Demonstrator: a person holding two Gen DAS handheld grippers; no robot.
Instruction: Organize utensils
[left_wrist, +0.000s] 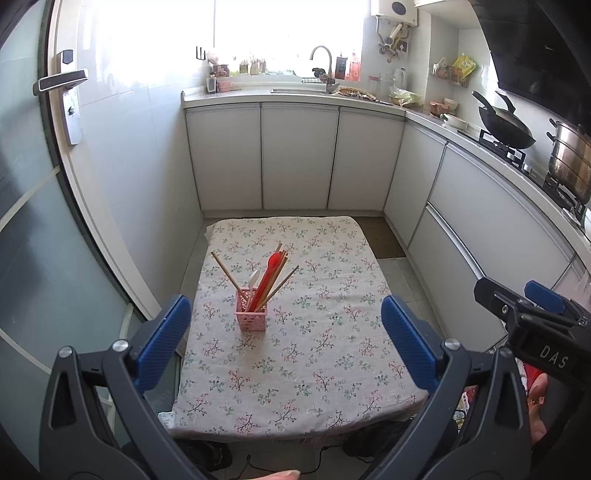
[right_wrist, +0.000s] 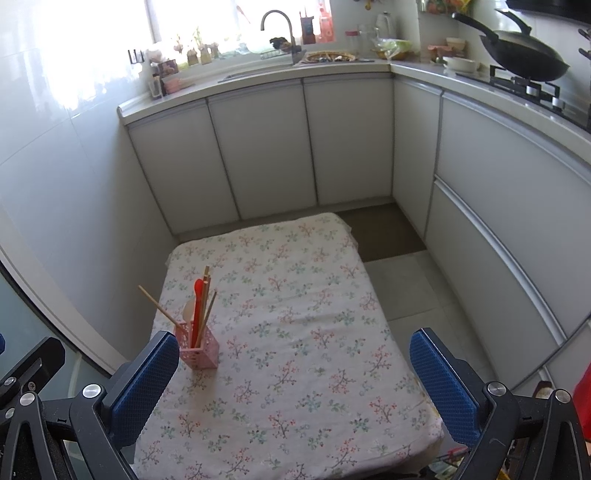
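Both grippers, left gripper (left_wrist: 286, 341) and right gripper (right_wrist: 293, 386), hang empty with jaws apart at bottom frame. Frame-centre, the pink holder (left_wrist: 251, 311) looks light and tippy (thin chopsticks (left_wrist: 226, 272) are slippery); grip its walls low.

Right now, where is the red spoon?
The red spoon stands upright in the pink basket on the flowery tablecloth, among the chopsticks, left of the table's middle in both views.

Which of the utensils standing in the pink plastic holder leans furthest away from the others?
The lone wooden chopstick on the left of the pink perforated holder: it tilts sharply leftward alone, while the red spoon and the remaining chopsticks lean right.
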